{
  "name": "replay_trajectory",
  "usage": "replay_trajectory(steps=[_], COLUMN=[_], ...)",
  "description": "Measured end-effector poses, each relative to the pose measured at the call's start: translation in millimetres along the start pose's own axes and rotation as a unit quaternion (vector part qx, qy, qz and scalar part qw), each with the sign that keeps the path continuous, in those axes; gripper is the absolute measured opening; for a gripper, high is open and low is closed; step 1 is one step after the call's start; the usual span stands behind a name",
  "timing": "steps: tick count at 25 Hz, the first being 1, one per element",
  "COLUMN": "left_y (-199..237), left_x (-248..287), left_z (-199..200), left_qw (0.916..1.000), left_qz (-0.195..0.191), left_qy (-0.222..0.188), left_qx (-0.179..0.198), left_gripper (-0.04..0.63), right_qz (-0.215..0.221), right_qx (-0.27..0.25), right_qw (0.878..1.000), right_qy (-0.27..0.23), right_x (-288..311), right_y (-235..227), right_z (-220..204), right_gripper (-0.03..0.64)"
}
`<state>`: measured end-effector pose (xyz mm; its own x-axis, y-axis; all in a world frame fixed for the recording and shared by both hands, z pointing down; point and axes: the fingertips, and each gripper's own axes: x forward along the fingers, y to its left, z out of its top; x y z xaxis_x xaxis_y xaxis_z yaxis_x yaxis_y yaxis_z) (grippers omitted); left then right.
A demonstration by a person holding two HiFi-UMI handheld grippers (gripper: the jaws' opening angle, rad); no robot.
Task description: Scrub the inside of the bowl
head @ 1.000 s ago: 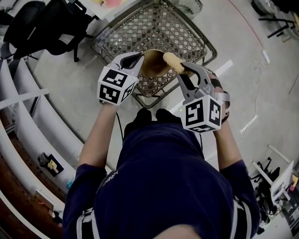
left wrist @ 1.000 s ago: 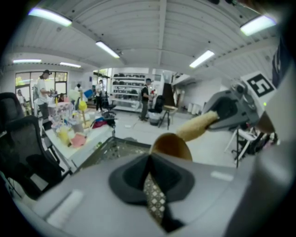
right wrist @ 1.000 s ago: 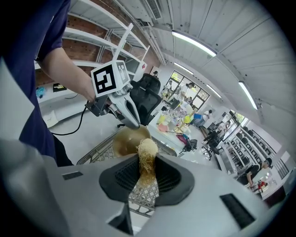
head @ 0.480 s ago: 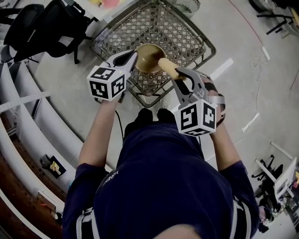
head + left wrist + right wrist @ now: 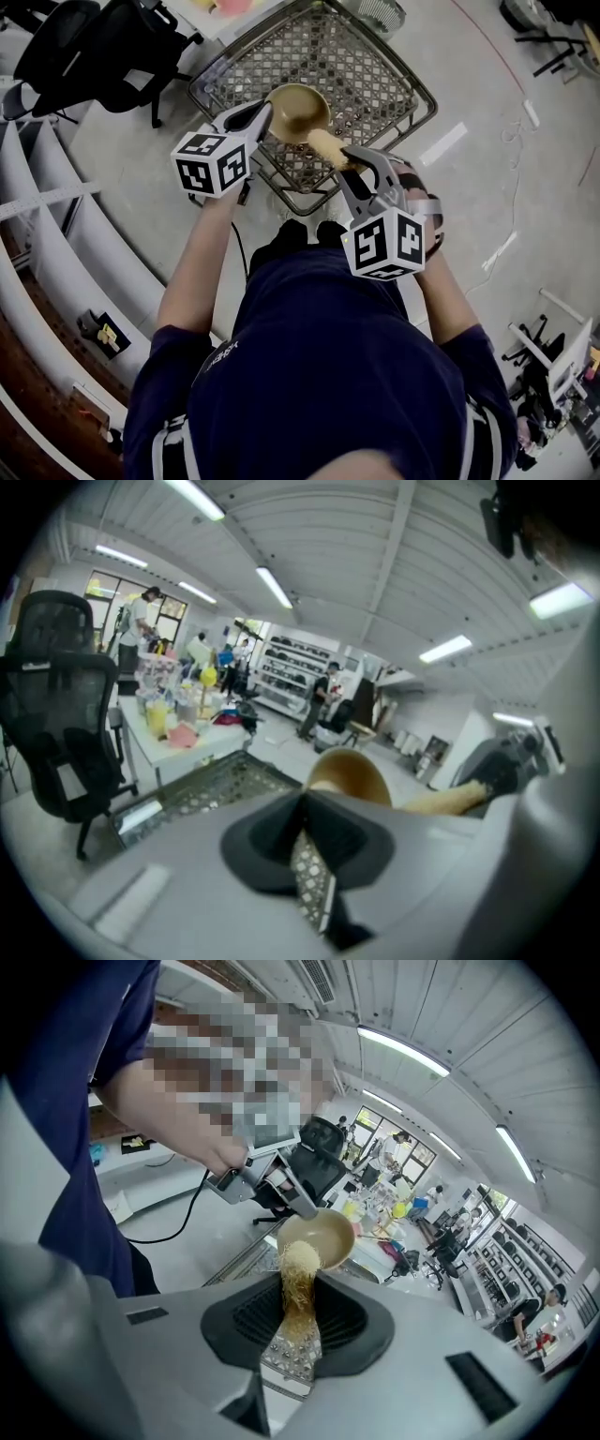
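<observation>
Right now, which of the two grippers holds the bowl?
The left gripper, pinching the bowl by its rim; the right gripper holds the scrubber instead.

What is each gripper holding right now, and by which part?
The left gripper pinches the tan bowl by its rim. The right gripper clamps the fibrous scrubber by its near end; its far end reaches the bowl.

The bowl [image 5: 298, 111] had a smooth, tan-gold surface with a soft sheen; whether it was metal or plastic could not be told. The scrubber [image 5: 298, 1283] was a rough, straw-coloured bundle of coarse fibres. The left gripper [image 5: 265, 114] and the right gripper [image 5: 352, 161] had matt grey plastic shells, and the right one's black pads [image 5: 258, 1316] were ribbed. The basket [image 5: 375, 66] was dull metal wire mesh. The floor [image 5: 487, 141] looked like smooth grey concrete. The shirt [image 5: 328, 375] was dark matt cloth.
</observation>
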<state>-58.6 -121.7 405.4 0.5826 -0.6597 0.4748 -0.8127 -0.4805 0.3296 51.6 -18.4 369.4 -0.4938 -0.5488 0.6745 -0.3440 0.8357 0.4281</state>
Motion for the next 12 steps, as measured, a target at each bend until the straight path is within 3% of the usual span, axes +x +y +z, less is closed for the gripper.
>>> replay_trajectory(steps=[6, 12], left_y=[4, -9], left_x=[-7, -1], left_z=[-1, -13], left_qw=[0.9994, 0.9988], left_qz=[-0.013, -0.029], left_qy=[-0.009, 0.024], left_qx=[-0.030, 0.030], left_gripper=[0.012, 0.012], right_qz=[0.000, -0.023], right_qx=[0.001, 0.030], right_qw=[1.000, 0.999], right_qy=[0.001, 0.002], right_x=[7, 12], right_y=[2, -25], right_z=[10, 8], right_gripper=[0.075, 0.075])
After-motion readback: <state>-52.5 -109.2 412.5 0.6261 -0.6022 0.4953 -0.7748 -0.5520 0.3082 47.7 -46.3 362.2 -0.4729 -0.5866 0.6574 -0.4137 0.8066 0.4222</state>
